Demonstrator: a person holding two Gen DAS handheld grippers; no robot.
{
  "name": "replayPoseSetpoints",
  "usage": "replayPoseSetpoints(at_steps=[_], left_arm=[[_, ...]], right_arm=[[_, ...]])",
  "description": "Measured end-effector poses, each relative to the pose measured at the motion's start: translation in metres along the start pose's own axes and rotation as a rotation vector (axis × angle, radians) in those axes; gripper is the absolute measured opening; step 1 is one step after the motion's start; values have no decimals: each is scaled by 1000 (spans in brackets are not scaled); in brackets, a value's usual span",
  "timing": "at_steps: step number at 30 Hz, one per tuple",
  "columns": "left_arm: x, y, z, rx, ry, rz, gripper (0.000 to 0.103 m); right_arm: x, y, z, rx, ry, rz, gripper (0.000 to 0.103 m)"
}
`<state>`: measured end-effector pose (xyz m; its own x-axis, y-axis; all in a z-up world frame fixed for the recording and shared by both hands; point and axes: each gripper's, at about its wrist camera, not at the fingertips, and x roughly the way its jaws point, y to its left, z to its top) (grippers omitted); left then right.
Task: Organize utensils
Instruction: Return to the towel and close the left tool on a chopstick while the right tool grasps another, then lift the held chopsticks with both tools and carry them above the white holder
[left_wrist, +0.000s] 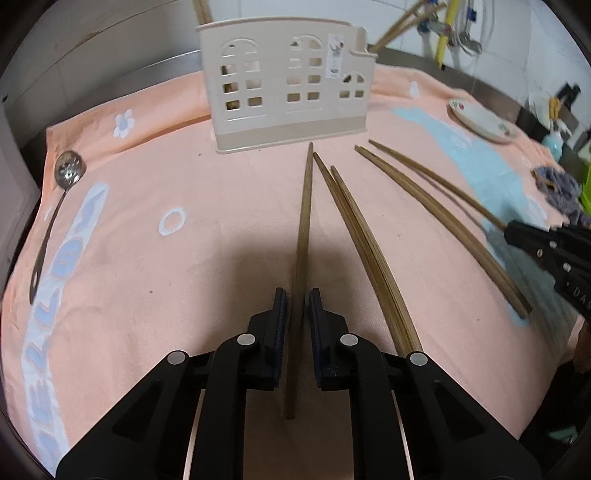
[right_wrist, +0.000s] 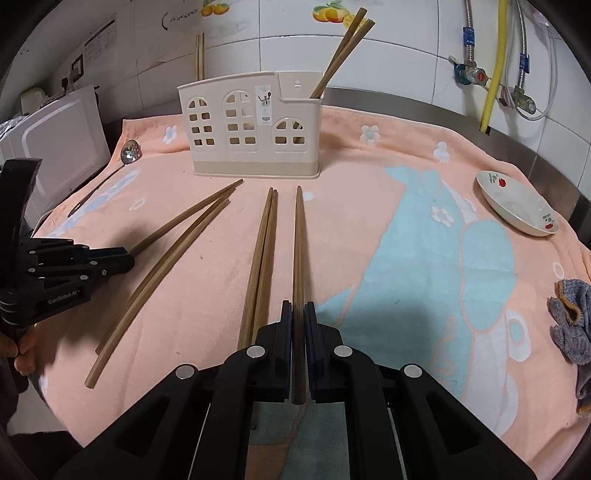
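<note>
Your left gripper (left_wrist: 297, 325) has its black jaws drawn in narrow around a single brown wooden chopstick (left_wrist: 303, 236), which runs between the pads with its tip toward the cream plastic utensil holder with window-shaped cut-outs (left_wrist: 284, 92). From the left wrist view a thin gap seems to show on either side of that stick, so whether the pads truly press on it is hard to tell. In the right wrist view the same gripper (right_wrist: 125, 258) sits low at the left edge with that chopstick's end at its tips.

Your right gripper (right_wrist: 298, 332) is clamped on another brown wooden chopstick (right_wrist: 298, 251), which also points at the holder.

Everything rests on a peach towel with a pale blue whale print and white flowers (right_wrist: 424, 258). Just left of the right-hand stick lies a pair of chopsticks (right_wrist: 264, 258), close together and touching along much of their length. Further left one more loose chopstick (right_wrist: 159, 280) lies beside the stick at your left gripper. The holder stands upright at the far side of the towel, with two chopsticks (right_wrist: 341, 51) leaning out of its low right compartment and another pair (right_wrist: 200, 55) rising behind its left end.

A perforated metal spoon (left_wrist: 68, 171) lies near the towel's left edge. A white shallow dish with red flower marks (right_wrist: 517, 206) sits to the right, and a crumpled grey cloth (right_wrist: 572, 328) lies nearer the right edge.
</note>
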<state>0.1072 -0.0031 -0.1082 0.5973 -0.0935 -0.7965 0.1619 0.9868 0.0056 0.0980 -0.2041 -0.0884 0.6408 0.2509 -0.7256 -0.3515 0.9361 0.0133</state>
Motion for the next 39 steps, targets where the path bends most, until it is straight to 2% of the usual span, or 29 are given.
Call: replayPoseSetpoints(at_steps=[5,11,13,22,39], left_arm=[[3,2,8,13,64,-22,12],[-1,7,11,-33,55,-55,6],[-9,9,16,-47,30,-81,6],[-52,14,46,-57,-136,-106,6],[-100,22,103,-21,-295,-116,6]], right_arm=[[-2,0,2,4,-9,1,7],[-4,-1,4,6,-20,5,7],[-9,-3,9,11,-36,9,7],[-36,-6,51,-11,-141,23,7],[-73,-9,157,-55,-245,135,7]])
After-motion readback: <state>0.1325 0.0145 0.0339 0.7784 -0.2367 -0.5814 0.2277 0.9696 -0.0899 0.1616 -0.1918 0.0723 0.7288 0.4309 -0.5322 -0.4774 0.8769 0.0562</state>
